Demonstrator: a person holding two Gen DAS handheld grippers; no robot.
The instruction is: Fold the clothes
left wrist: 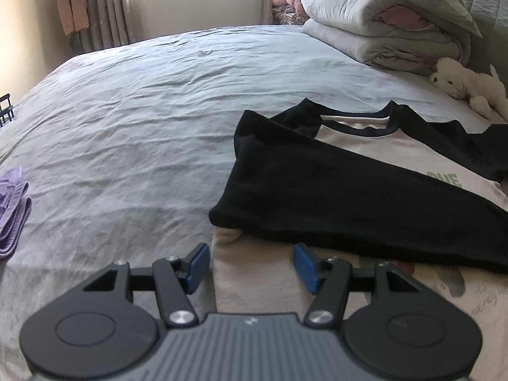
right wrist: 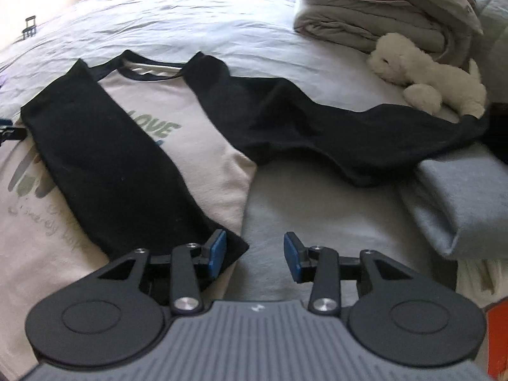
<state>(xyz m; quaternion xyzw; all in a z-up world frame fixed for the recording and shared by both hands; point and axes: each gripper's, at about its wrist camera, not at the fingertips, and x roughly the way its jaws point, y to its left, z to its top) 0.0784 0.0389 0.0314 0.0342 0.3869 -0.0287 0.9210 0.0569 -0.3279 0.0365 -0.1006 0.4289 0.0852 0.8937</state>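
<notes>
A long-sleeved shirt with a cream body [right wrist: 203, 146] and black sleeves lies face up on the bed. Its left black sleeve [right wrist: 104, 171] is folded across the chest; the other black sleeve [right wrist: 333, 130] stretches out to the right. The shirt also shows in the left wrist view [left wrist: 365, 187]. My left gripper [left wrist: 250, 265] is open and empty, just above the shirt's left edge. My right gripper [right wrist: 255, 254] is open and empty, over the folded sleeve's cuff and the shirt's right edge.
The bed has a pale blue sheet [left wrist: 143, 120]. Folded grey quilts [left wrist: 390, 28] and a white plush toy [right wrist: 428, 76] lie at the head. A purple garment [left wrist: 12, 203] lies at the left edge. A folded grey cloth [right wrist: 463, 197] lies at the right.
</notes>
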